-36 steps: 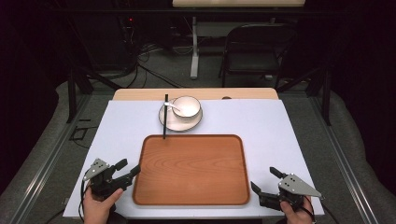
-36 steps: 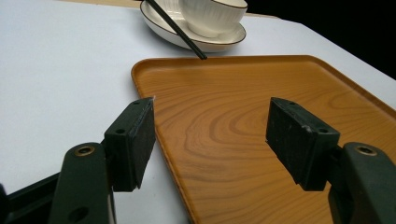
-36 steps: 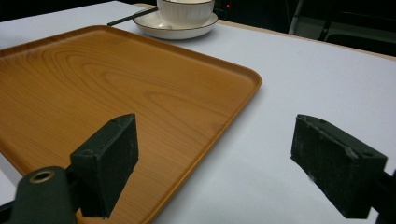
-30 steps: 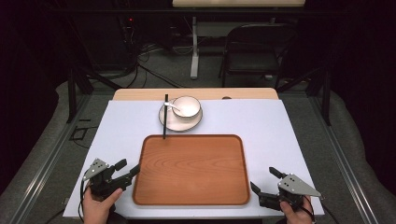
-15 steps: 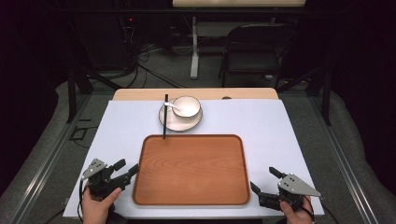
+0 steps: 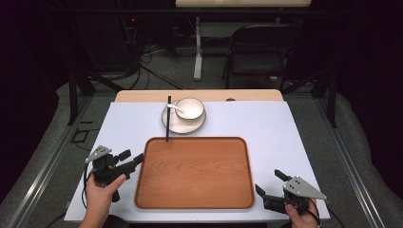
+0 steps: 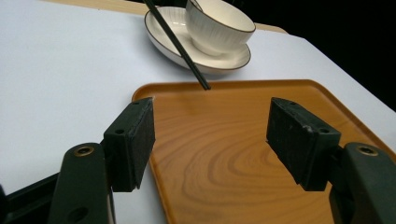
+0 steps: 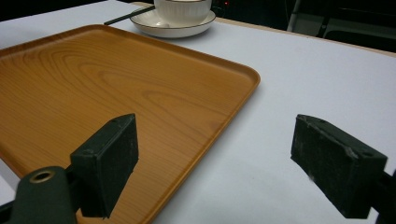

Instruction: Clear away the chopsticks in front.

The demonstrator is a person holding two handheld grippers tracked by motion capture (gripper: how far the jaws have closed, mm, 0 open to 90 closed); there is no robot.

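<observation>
A: At the table's [image 6: 294,128] near edge, where do the grippers sit?

B: The left gripper [image 6: 132,157] is at the tray's [image 6: 195,205] left rim, held in a hand [image 6: 100,197]. The right gripper [image 6: 270,183] is just off the tray's near right corner, over the white cover.

A: Jaw state, left?

B: Wide apart, holding nothing. In the left gripper view one pad [image 7: 133,140] stands over the tray's left rim; the other pad [image 7: 296,135] stands above the tray's wood surface.

A: Jaw state, right?

B: Wide apart as well, holding nothing. In the right gripper view one pad [image 8: 109,156] is over the tray's edge and the other [image 8: 334,158] is over the white cover.

A: Location of the tray?

B: Centre of the table, nearer the person, flat, with nothing on its surface.

A: Other items?

B: A plate [image 6: 177,124] lies just beyond the tray's far edge. A bowl [image 6: 190,108] stands on it with a spoon [image 6: 174,107] resting in it. A black chopstick [image 6: 167,118] lies across the plate's left side; its near tip reaches the tray's far rim. A chair [image 6: 259,52] stands behind the table.
</observation>
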